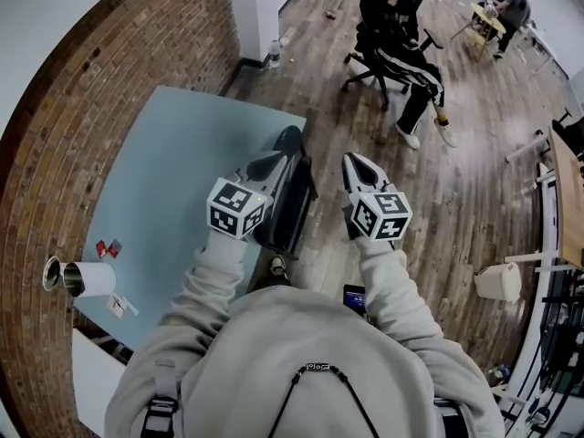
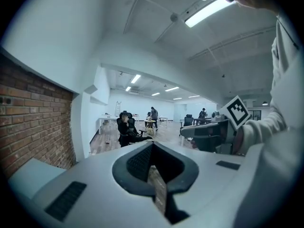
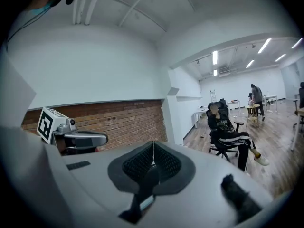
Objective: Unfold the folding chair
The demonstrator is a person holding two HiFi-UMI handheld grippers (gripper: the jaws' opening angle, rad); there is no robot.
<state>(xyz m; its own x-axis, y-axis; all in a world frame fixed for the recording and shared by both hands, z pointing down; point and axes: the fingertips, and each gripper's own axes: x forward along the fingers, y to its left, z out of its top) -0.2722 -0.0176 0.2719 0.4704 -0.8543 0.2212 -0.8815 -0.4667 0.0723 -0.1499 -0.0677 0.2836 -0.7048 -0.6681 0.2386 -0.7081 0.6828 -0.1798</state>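
Observation:
The black folding chair point(image 1: 294, 203) stands folded flat on the wooden floor, against the near edge of a light blue table. My left gripper point(image 1: 276, 160) hovers over the chair's upper end, jaws shut with nothing in them. My right gripper point(image 1: 357, 161) hangs to the right of the chair over bare floor, also shut and empty. In the left gripper view the closed jaws point(image 2: 153, 144) face across the room, with the right gripper point(image 2: 213, 133) beside them. The right gripper view shows its own closed jaws point(image 3: 153, 145) and the left gripper point(image 3: 81, 139). Neither gripper view shows the chair.
The blue table point(image 1: 173, 176) runs along a brick wall point(image 1: 109, 71) on the left, with a white cup point(image 1: 80, 279) and small red items point(image 1: 108, 247) on it. A person sits in an office chair point(image 1: 401, 39) ahead. A white bin point(image 1: 499, 282) stands at the right.

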